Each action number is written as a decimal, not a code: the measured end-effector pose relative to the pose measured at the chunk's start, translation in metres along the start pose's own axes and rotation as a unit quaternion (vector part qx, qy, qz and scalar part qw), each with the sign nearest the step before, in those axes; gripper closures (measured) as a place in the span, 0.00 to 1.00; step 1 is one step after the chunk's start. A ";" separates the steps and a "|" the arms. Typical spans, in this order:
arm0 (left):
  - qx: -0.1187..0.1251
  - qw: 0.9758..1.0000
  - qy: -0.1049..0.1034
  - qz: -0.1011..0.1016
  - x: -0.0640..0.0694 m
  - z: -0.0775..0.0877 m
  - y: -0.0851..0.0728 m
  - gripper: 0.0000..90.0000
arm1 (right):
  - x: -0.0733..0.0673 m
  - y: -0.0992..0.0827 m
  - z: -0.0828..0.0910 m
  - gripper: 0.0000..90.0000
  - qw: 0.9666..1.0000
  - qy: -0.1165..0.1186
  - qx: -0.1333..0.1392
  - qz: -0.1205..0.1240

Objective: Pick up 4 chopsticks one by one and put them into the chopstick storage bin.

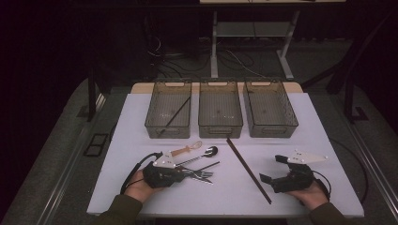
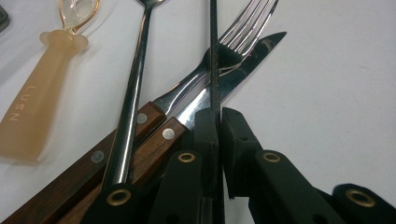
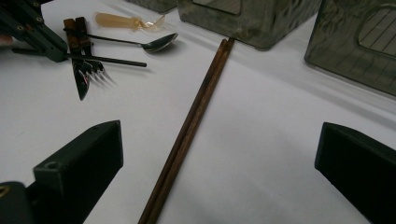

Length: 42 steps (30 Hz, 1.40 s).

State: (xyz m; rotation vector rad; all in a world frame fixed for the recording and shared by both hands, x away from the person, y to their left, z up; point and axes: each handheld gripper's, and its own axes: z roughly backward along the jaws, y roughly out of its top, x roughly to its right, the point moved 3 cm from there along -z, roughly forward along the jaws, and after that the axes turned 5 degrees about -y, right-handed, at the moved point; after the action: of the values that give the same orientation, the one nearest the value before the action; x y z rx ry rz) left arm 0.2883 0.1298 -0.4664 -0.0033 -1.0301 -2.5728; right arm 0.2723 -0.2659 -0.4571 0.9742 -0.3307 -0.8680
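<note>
The work in hand is sorting cutlery from the white worktop into three grey mesh bins, and the step now is the pick-up of a thin black chopstick. The left tongs have their jaws drawn together on this stick, which runs straight up between them and lies across a wood-handled fork and knife; a steel spoon and a pale plastic spoon lie just beside. In the high view the left tongs sit low over that pile, in front of the left bin, where a matching black stick already leans. The right tongs stand wide open and hold nothing, with a brown chopstick pair lying between the jaws on the worktop. The next move likely calls for a clean lift that does not drag the fork or knife along, then a carry to the left bin.
</note>
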 end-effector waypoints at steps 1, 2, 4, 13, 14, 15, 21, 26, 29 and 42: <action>0.001 1.000 0.000 0.001 0.000 0.000 0.000 0.95 | 0.000 -0.001 -0.001 0.01 1.000 0.000 -0.004 0.002; 0.000 1.000 -0.001 0.001 0.000 0.000 0.000 0.95 | 0.000 -0.001 -0.001 0.01 1.000 -0.002 -0.006 0.003; 0.000 1.000 -0.001 0.000 0.000 0.000 0.000 0.95 | 0.000 -0.001 -0.001 0.01 1.000 -0.002 -0.004 0.003; -0.005 1.000 -0.005 0.007 -0.001 0.001 0.001 0.95 | 0.000 0.000 0.000 0.01 1.000 -0.001 0.000 0.000; -0.006 1.000 -0.006 0.007 0.000 0.001 0.001 0.95 | 0.000 0.000 0.000 0.01 1.000 -0.001 0.000 0.000; -0.004 1.000 -0.008 0.009 0.000 0.001 0.001 0.95 | 0.000 0.000 0.000 0.01 1.000 -0.001 0.000 0.000; -0.006 1.000 -0.010 0.019 0.001 0.002 0.003 0.96 | -0.001 0.000 0.000 0.01 1.000 -0.001 -0.001 0.002; 0.006 0.999 -0.011 0.031 0.003 0.006 0.007 0.96 | 0.000 0.001 0.001 0.01 1.000 -0.001 0.001 0.004; 0.006 1.000 -0.012 0.027 0.002 0.007 0.008 0.96 | 0.000 0.001 0.001 0.01 1.000 -0.001 0.001 0.003; 0.014 0.999 -0.007 0.051 0.003 0.014 0.015 0.96 | 0.000 0.001 0.002 0.01 1.000 0.000 0.003 0.004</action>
State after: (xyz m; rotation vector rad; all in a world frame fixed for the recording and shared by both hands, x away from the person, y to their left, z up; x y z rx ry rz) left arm 0.2883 0.1285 -0.4458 -0.0653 -1.0442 -2.4687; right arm 0.2715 -0.2663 -0.4551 0.9771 -0.3375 -0.8607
